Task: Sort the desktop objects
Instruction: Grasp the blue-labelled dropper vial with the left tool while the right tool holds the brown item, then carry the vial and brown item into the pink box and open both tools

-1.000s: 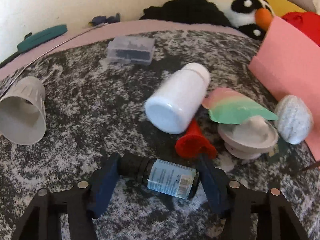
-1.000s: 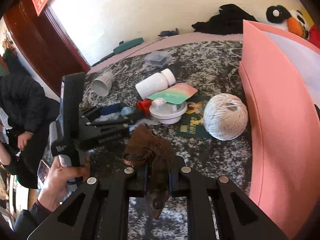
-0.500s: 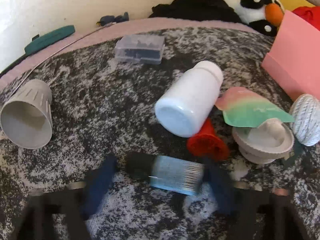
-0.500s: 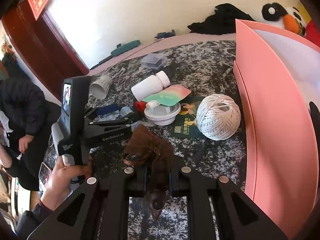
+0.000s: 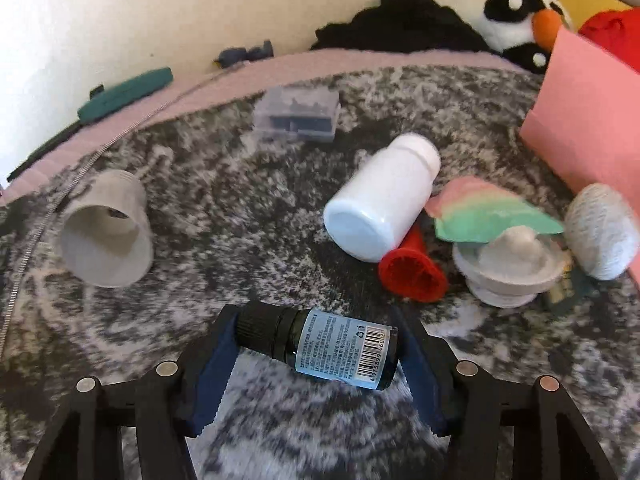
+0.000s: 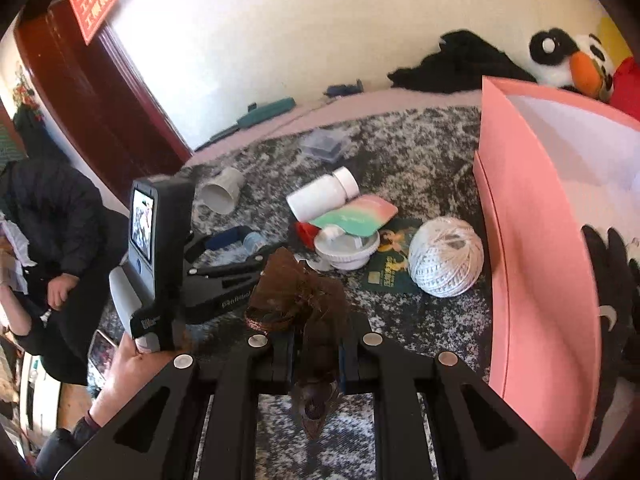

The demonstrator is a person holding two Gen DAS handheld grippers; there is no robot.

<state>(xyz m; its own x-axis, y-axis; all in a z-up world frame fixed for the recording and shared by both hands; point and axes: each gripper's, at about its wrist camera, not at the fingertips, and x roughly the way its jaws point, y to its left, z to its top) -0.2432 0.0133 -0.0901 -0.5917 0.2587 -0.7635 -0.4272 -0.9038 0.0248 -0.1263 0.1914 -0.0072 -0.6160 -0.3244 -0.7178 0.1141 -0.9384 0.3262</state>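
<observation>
My left tongs (image 5: pixel 316 344) clamp the dropper bottle (image 5: pixel 320 343) crosswise at bottom centre of their view, just above the grey rug (image 5: pixel 240 208), cup (image 5: pixel 106 230) at left, white bottle (image 5: pixel 380 208) at centre, while my right tongs (image 6: pixel 316 350) pinch a brown pouch (image 6: pixel 304 300) bottom centre, twine ball (image 6: pixel 446 256) beside the pink box (image 6: pixel 532 264) at right.

Both wrist views look low along their fingers, sharing the white bottle (image 5: pixel 380 208) (image 6: pixel 320 196)

I see dark dropper bottle (image 5: pixel 324 346), blue barcode label, lying sideways, cap left. Brown mesh pouch (image 6: pixel 304 304) bunched upright. White bottle (image 5: pixel 380 204) on its side, twine ball (image 6: pixel 446 256) beside pink box (image 6: pixel 532 240).
</observation>
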